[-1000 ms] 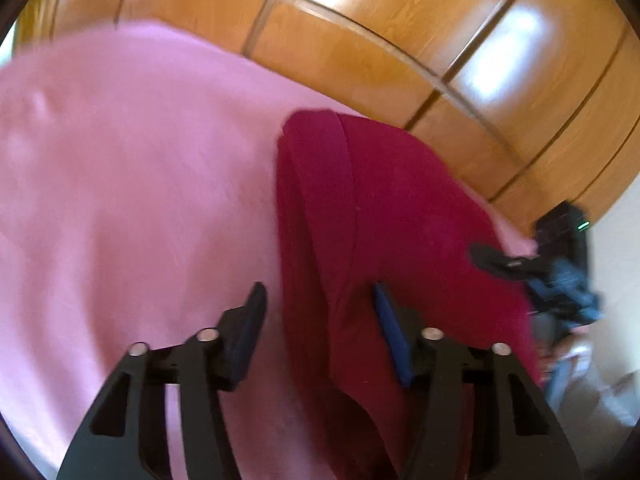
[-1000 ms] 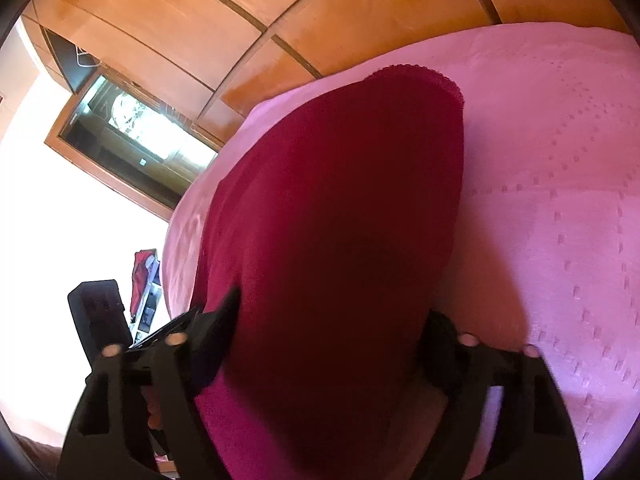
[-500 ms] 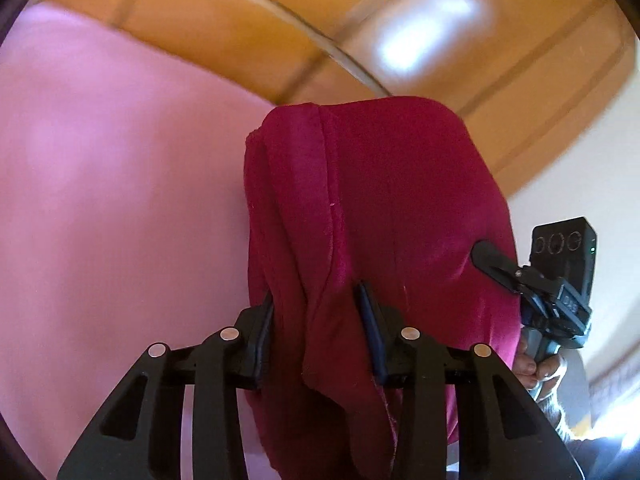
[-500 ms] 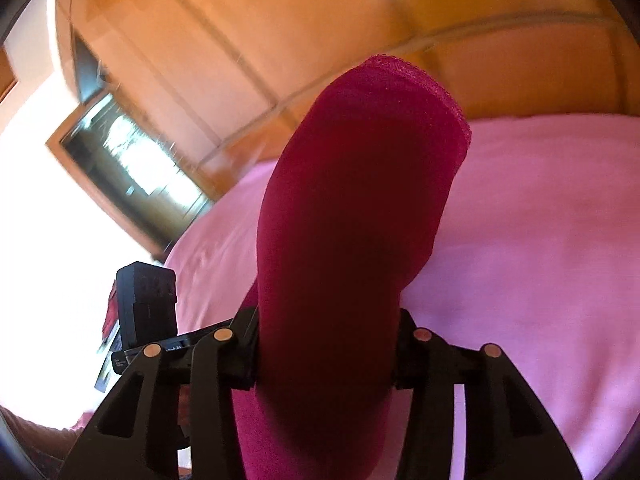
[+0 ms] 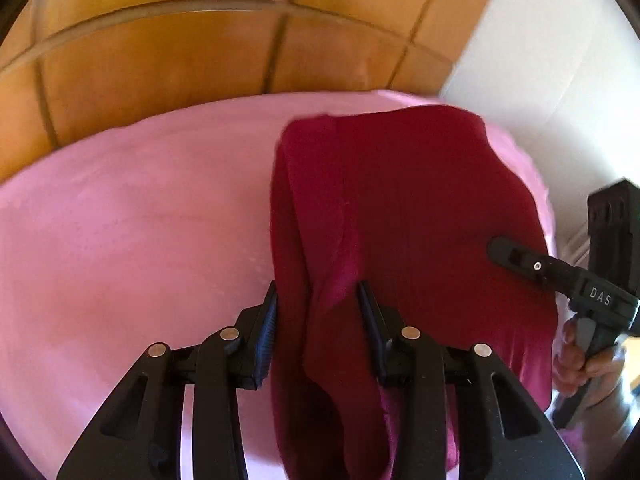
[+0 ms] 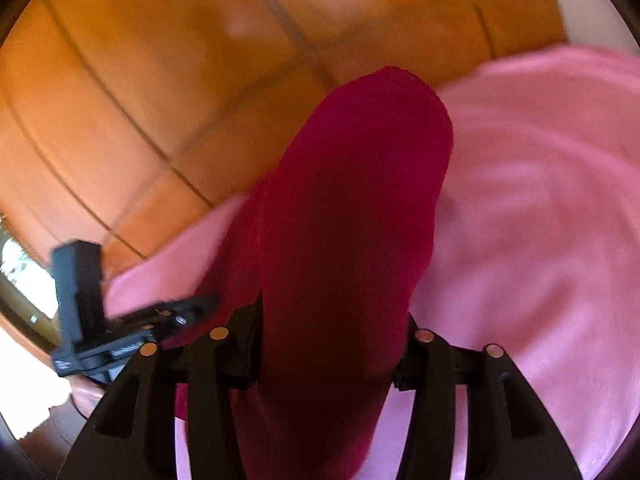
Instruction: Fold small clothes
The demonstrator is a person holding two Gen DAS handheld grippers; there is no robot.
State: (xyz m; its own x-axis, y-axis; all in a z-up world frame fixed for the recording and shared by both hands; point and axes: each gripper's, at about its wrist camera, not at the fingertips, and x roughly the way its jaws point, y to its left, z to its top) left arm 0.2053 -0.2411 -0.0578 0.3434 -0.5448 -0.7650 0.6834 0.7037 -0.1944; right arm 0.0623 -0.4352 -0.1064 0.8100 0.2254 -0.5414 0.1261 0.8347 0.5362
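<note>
A dark red garment [image 5: 400, 200] hangs bunched over the pink bedspread [image 5: 140, 220], lifted by both grippers. A thick fold of it sits between the pads of my left gripper [image 5: 318, 292], which press on it while the jaws are opening slightly. In the right wrist view the same garment [image 6: 360, 160] fills the gap of my right gripper [image 6: 334, 312]. Those jaws are opening too but still clamp the cloth. One finger [image 5: 516, 256] of the right gripper lies against the cloth's right side. The garment's lower part is hidden behind the fingers.
A wooden panelled wall [image 5: 160, 60] rises behind the bed, and a white wall [image 5: 540, 60] stands at the right. A hand [image 5: 580, 364] grips the right tool's handle. The bedspread [image 6: 540, 240] spreads wide to the right of the garment; a window shows at the far left [image 6: 16, 272].
Both grippers swept sideways across the bed carrying the garment, and both views swung and rolled. The left jaws, wide a second ago, closed onto a fold of the cloth.
</note>
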